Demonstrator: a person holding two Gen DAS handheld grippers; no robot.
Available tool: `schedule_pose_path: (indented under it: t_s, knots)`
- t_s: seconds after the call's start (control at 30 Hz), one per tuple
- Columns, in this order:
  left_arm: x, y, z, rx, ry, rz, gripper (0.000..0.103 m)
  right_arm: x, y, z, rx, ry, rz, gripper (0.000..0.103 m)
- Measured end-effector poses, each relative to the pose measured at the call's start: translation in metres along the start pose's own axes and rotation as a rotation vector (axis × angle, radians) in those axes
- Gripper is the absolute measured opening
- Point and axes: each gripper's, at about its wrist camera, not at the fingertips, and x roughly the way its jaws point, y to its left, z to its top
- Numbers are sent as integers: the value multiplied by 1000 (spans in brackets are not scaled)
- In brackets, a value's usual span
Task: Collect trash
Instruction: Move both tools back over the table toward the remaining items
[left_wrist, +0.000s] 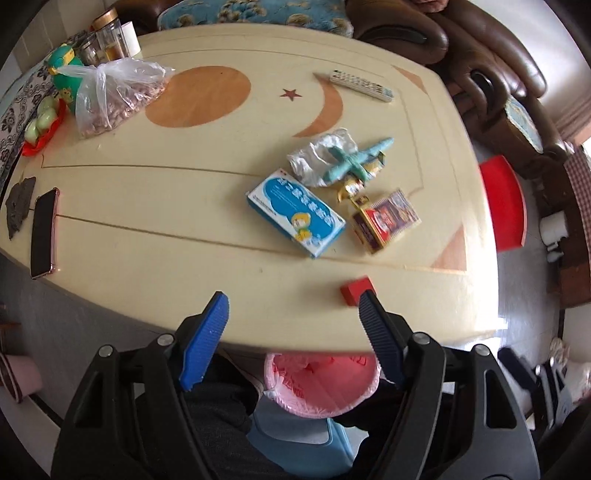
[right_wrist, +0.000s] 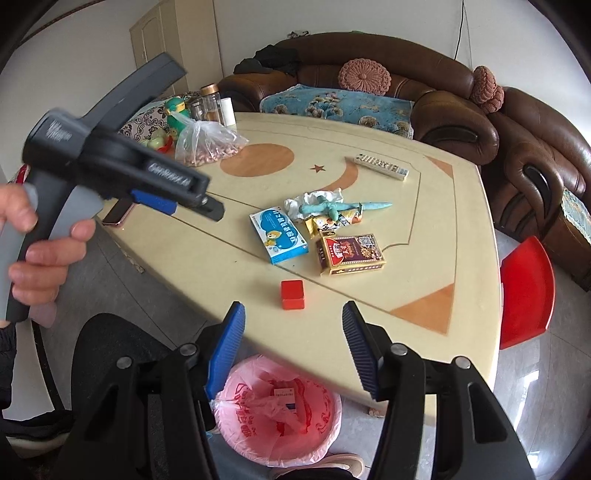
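Cream table (right_wrist: 424, 229): crumpled white wrapper (right_wrist: 301, 201), blue-white carton (right_wrist: 279, 238), red-gold pack (right_wrist: 351, 254).

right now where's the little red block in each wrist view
Left wrist: red block near the table's front edge, touching the left gripper's right fingertip in the image.
Right wrist: red block just ahead of the right gripper.
Shared landmark: blue box beyond it.
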Motion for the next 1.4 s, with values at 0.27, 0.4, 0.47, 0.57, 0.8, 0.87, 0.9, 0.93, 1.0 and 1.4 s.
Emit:
schedule_pose_path:
  t_s: [0.27, 0.4, 0.47, 0.57, 0.8, 0.87, 0.9, 0.93, 1.0, 1.4]
  knots:
    - [51, 3, 39, -43, 91, -18, 71, 47, -17, 6, 20, 57, 56, 55]
    - [72, 9, 53, -62, 123, -13, 71, 69, -25, 11, 25, 80, 77, 55]
    - [81, 10, 58, -71, 133, -12, 71, 80, -28, 12, 27, 93, 92, 55]
    - [93, 13, 65, -91, 150, -11, 71, 95, -28, 14, 23, 113, 106, 55]
    - [117, 17, 80, -168, 185, -35, 71, 124, -24, 9, 19, 136, 151, 55]
    - [124, 17, 83, -184, 195, -36, 71, 134, -25, 6, 26, 153, 166, 55]
    - [127, 18, 84, -196, 200, -38, 71, 137, -24, 5, 25, 157, 168, 55]
    - [131, 19, 85, -210, 205, -39, 71, 141, -25, 4, 26, 161, 172, 55]
    - [137, 22, 86, -227, 215, -38, 71, 146, -25, 4, 30, 167, 183, 55]
    - [168, 43, 98, -303, 249, -42, 72, 168, -25, -5, 45, 172, 196, 61]
